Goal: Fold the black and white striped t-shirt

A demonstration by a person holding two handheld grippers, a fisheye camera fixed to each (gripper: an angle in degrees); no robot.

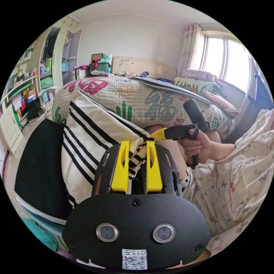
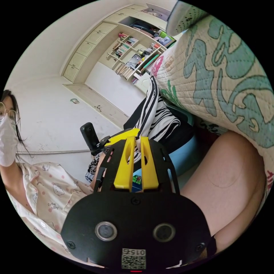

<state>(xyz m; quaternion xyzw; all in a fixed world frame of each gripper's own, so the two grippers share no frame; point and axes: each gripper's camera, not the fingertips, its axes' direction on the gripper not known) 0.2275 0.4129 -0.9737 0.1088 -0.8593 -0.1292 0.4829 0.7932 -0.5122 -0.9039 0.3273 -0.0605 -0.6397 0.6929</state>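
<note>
- Nearest in the left gripper view, the left gripper has its two yellow jaws drawn in on a bunched fold of the striped t-shirt — cloth fills the narrow gap between them, so I judge it clamped.
- In the right gripper view, the right gripper has its jaws almost together, with a thin edge of the shirt rising from between the tips; it looks pinched there, though the contact is small.
- Just beyond the left jaws, the right gripper comes in from the side in the person's hand, its yellow tip touching the same gathered edge, so the two grips sit close together.
- The shirt hangs off the grippers in front of the person's knees, draping over a dark seat beside the quilt-covered bed. It is not lying flat on anything.
- Step in hand, as I read it: the garment is lifted by one edge and not yet spread, so folding proper has not begun.
- The next move likely calls for drawing the two grips apart along that edge until the cloth hangs square, then laying it on the bed.
- Farther off are shelves along the wall and a bright window.
</note>
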